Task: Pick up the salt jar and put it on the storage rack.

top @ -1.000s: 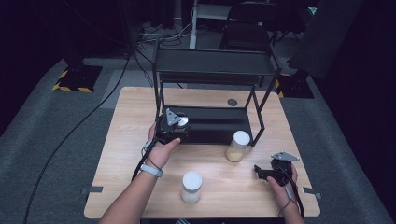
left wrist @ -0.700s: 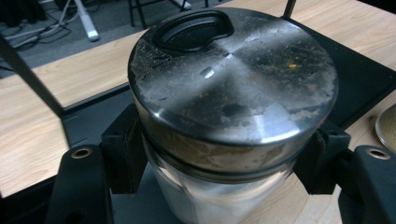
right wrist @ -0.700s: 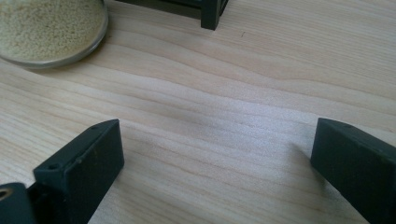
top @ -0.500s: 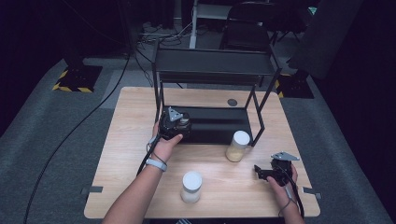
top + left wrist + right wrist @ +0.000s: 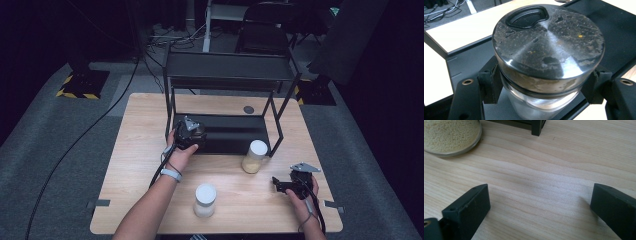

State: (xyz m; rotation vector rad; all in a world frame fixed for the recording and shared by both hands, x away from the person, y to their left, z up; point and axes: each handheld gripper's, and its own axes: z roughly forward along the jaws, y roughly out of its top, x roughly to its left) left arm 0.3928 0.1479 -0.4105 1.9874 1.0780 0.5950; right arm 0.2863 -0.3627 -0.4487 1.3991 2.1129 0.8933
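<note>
A jar with a dark metal lid is clamped between the two jaws of the left hand-held gripper; the jaws are pressed on the glass just under the rim of the lid, one on each side. In the high view this left hand-held gripper is seen at the front left corner of the lower shelf of a black metal rack, and the jar is held over that dark shelf. Whether the bottom of the jar touches the shelf cannot be told.

The right hand-held gripper is held low over the wooden surface, and its jaws stand wide apart with nothing between them. In the high view the right hand-held gripper is seen near the front right part of the surface, well apart from the left one.

Ahead of the right hand-held gripper, to its left, a jar of pale yellow grains stands on the surface; in the high view it is just beside a front leg of the rack and has a white lid. Another jar with a white lid stands between the two forearms, near the front edge of the surface.
</note>
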